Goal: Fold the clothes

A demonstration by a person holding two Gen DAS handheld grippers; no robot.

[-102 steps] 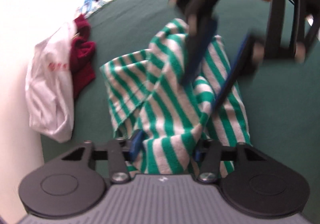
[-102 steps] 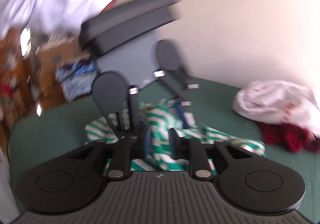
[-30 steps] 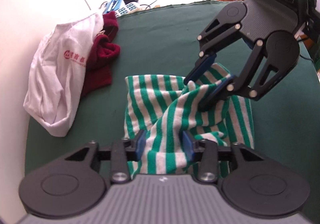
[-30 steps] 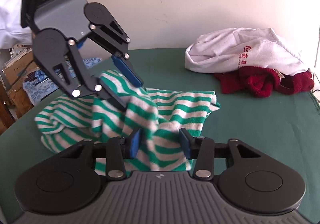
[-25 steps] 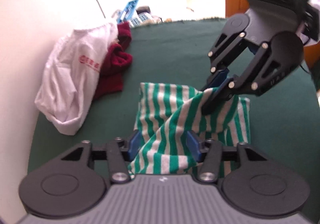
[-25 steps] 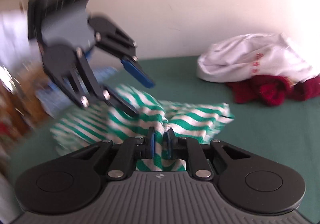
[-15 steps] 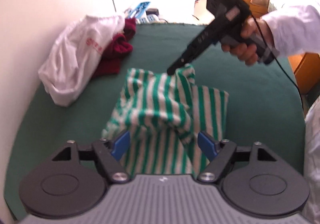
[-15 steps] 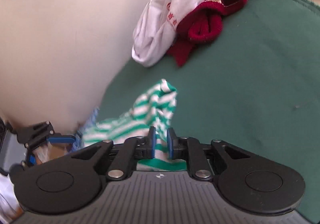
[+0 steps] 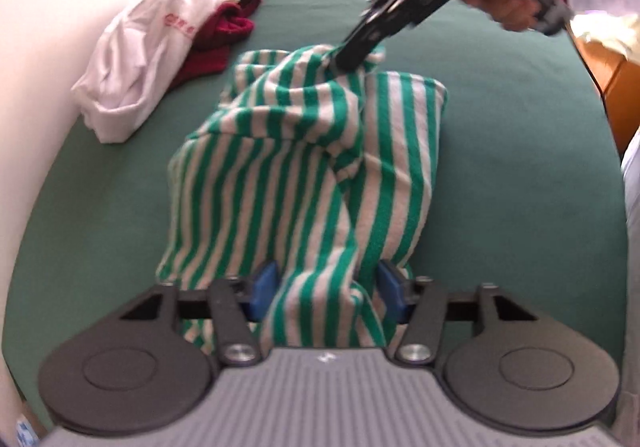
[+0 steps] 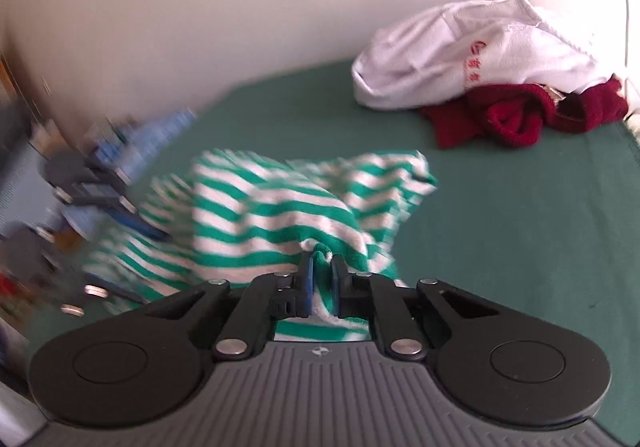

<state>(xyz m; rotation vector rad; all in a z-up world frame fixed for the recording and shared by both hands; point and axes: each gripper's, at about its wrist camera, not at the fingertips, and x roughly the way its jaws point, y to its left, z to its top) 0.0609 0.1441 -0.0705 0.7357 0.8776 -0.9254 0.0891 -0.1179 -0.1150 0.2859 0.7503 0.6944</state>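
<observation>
Striped garment (image 9: 304, 151) lies bunched mid-desk (image 9: 520, 167). Right tool (image 10: 321, 279) closing, pinching a fold at its far end, lifted, probably to spread it. Left tool (image 9: 326, 289) half open, closing round near end; pads not pressing yet. White shirt (image 9: 140, 59) at far-left edge.

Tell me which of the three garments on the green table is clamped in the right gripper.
The green-and-white striped one; the white shirt and red garment lie untouched by the wall.
</observation>
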